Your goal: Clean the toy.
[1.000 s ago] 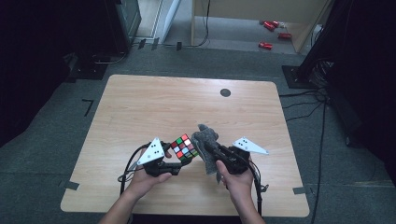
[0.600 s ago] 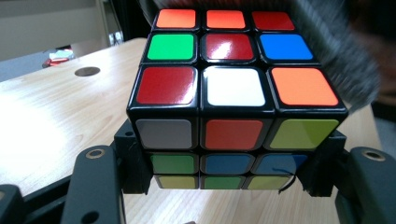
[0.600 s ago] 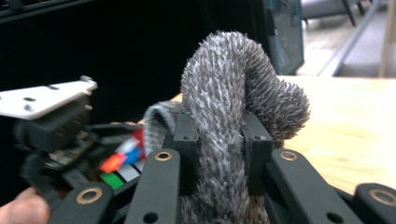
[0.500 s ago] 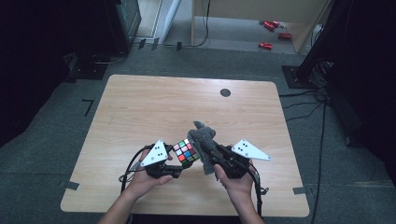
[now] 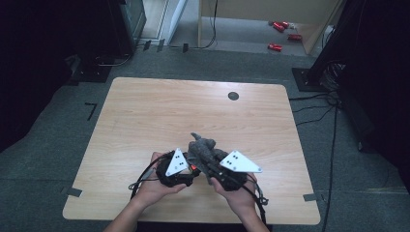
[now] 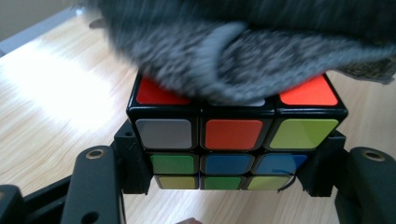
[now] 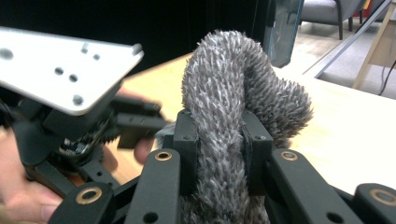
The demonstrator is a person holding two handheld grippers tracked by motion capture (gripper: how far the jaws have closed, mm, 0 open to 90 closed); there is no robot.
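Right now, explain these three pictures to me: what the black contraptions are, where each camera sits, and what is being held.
A person sits at a wooden table and holds a hand tool in each hand: a black two-jaw gripper with a grey three-cornered plate on top. The high view looks down from above the person's side. There the left gripper and the right gripper meet near the table's near edge.

The other two pictures come from small cameras riding on the grippers, looking along their jaws. In the left gripper view the jaws clamp the sides of a colour-puzzle cube, with a grey fuzzy cloth lying across its top. In the right gripper view the jaws pinch that cloth, apparently wiping the cube. A small dark round spot marks the table's far side.
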